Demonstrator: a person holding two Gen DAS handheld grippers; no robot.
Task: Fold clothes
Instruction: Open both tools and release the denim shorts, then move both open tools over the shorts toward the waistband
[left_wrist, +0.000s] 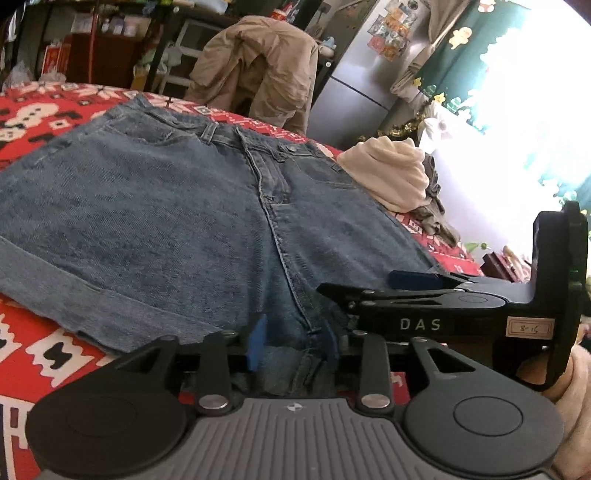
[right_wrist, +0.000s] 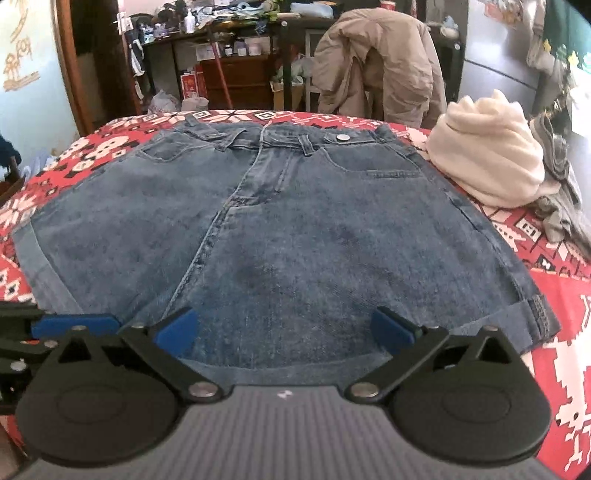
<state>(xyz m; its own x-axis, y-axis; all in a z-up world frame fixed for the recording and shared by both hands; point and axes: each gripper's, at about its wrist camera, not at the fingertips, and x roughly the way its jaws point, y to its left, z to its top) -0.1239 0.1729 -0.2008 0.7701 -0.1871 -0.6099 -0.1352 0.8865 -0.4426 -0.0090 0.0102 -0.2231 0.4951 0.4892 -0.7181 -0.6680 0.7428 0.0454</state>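
A pair of blue denim shorts (right_wrist: 295, 229) lies spread flat on the red patterned cloth (right_wrist: 561, 291), waistband at the far side. In the right wrist view my right gripper (right_wrist: 284, 328) stands wide open just above the near hem of the shorts' right leg, and its pads (right_wrist: 177, 328) touch nothing. In the left wrist view my left gripper (left_wrist: 294, 341) sits at the shorts' (left_wrist: 166, 221) near edge by the centre seam. Its jaws are partly apart, with a bunch of denim between the pads (left_wrist: 258, 339). One blue pad (left_wrist: 413, 278) of the right gripper shows close on the right.
A cream garment (right_wrist: 487, 155) is bundled at the far right of the cloth, with grey-green clothes (right_wrist: 561, 199) beside it. A tan jacket (right_wrist: 376, 59) hangs over a chair behind the table. A fridge (left_wrist: 365, 74) and cluttered shelves stand further back.
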